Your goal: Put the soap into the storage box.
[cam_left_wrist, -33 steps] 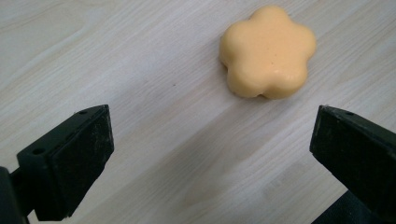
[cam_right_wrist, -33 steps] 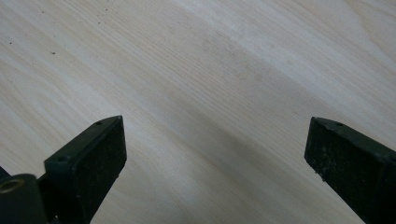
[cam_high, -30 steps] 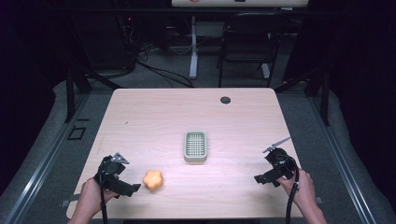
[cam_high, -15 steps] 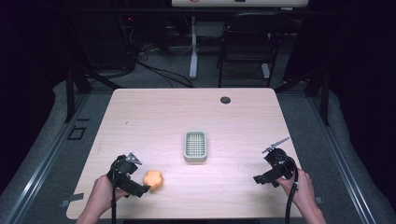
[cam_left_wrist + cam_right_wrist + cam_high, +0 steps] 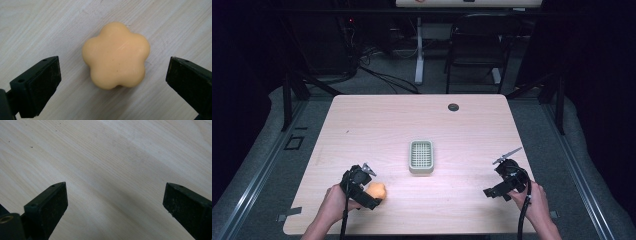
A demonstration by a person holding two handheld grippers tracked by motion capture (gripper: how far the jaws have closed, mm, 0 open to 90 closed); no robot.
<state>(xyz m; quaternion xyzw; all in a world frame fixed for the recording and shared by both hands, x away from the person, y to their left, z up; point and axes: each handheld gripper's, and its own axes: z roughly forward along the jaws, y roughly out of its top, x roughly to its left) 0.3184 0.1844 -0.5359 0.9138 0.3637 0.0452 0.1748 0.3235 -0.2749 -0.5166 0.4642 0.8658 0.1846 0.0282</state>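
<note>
An orange flower-shaped soap (image 5: 116, 55) lies on the pale wooden table, at the front left in the high view (image 5: 376, 190). My left gripper (image 5: 113, 82) is open, one jaw on each side of the soap without touching it; from above the left gripper (image 5: 368, 188) sits right over the soap. A small grey-green slatted soap dish (image 5: 421, 156) stands at the table's middle. My right gripper (image 5: 501, 177) rests at the front right, open over bare wood (image 5: 115, 202), with nothing between its jaws.
A small black round grommet (image 5: 453, 107) sits near the table's far edge. A chair (image 5: 474, 45) and cables stand on the floor beyond the table. The table's front edge (image 5: 422, 233) runs just behind both hands.
My left gripper has moved right and forward until its jaws flank the orange soap. The right gripper has stayed almost where it was.
</note>
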